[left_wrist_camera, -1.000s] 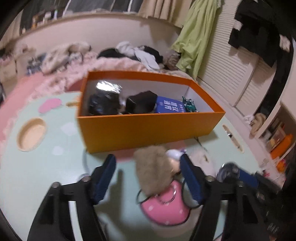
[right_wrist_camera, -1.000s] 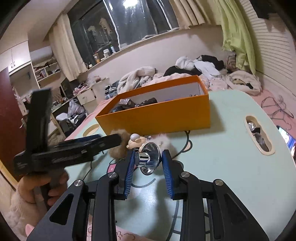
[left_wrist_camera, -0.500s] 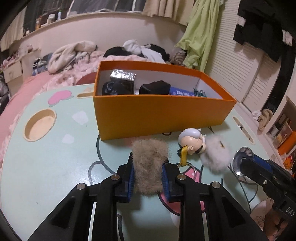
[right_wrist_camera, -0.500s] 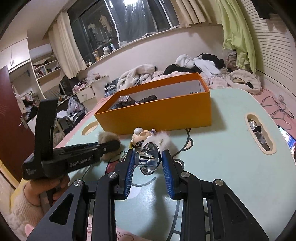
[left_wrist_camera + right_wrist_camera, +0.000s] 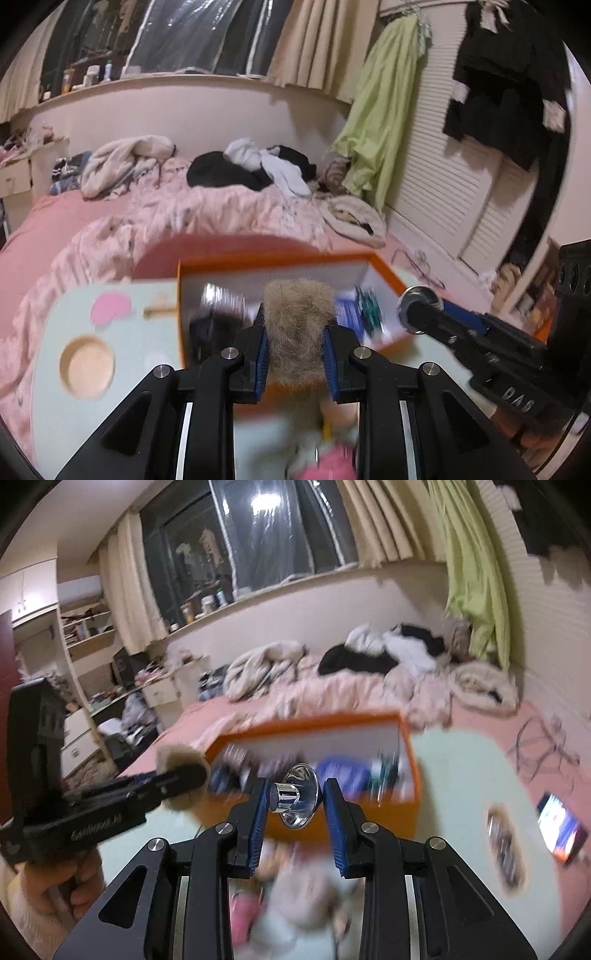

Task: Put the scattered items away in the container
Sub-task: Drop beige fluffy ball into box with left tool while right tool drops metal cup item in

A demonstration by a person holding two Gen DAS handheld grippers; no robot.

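Box (image 5: 384, 267), one; pompom (image 5: 299, 317), one; funnel (image 5: 299, 799), one.

Left wrist view: looks forward and slightly down along its fingers, close above the orange box (image 5: 384, 269). Right wrist view: same heading from just beside; shared are the box (image 5: 343, 823), table (image 5: 461, 775), and bed (image 5: 207, 210) beyond.

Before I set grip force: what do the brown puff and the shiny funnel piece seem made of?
Brown puff: soft faux fur by its look, matte, loose fuzzy fibres, bulging between the pads. Shiny funnel piece: probably polished metal or chromed plastic, mirror-bright with sharp highlights.
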